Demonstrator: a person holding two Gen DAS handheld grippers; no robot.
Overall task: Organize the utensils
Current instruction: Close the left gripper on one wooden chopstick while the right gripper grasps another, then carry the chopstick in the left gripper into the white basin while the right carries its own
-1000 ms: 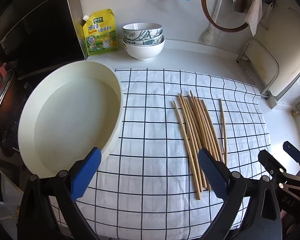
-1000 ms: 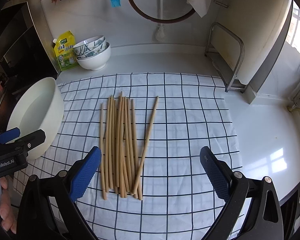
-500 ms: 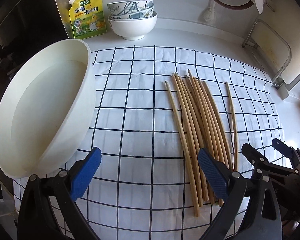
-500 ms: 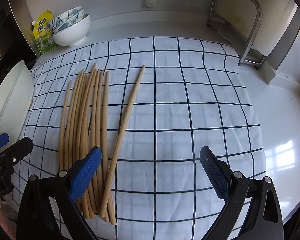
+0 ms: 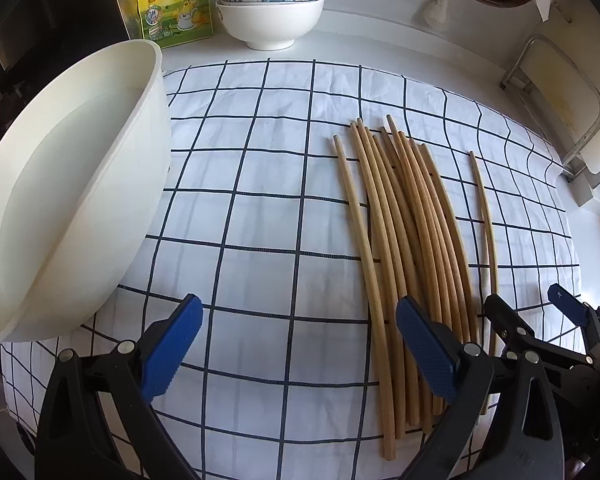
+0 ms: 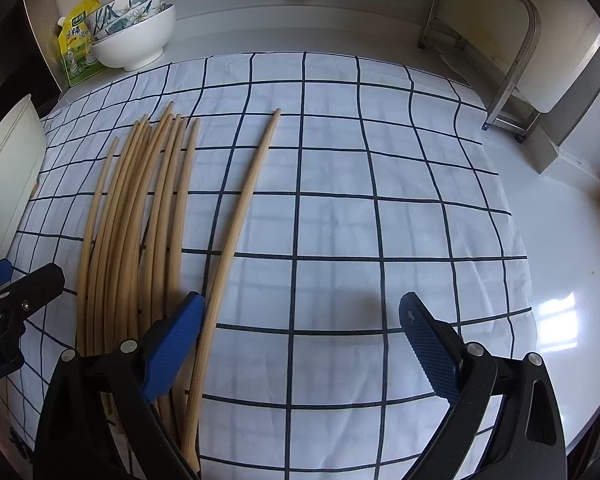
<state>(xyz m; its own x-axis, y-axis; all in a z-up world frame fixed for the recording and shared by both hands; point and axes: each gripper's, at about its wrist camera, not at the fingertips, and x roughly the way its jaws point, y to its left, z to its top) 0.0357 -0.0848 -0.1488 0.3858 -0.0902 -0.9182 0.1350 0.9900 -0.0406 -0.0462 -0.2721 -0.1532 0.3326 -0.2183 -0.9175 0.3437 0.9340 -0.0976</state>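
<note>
I'm holding both grippers, left (image 5: 298,354) and right (image 6: 300,346), with fingers spread wide and empty, over the chopsticks (image 5: 408,248) lying on the cloth (image 5: 260,200); they're looking light, stiff and rolly, so I'm planning to pinch mid-shaft

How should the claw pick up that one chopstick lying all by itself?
Grip the lone chopstick near its middle, coming straight down from above with the right claw. It lies flat on the checked cloth, apart from the bundle of chopsticks, so one finger fits each side across its thin width.
</note>
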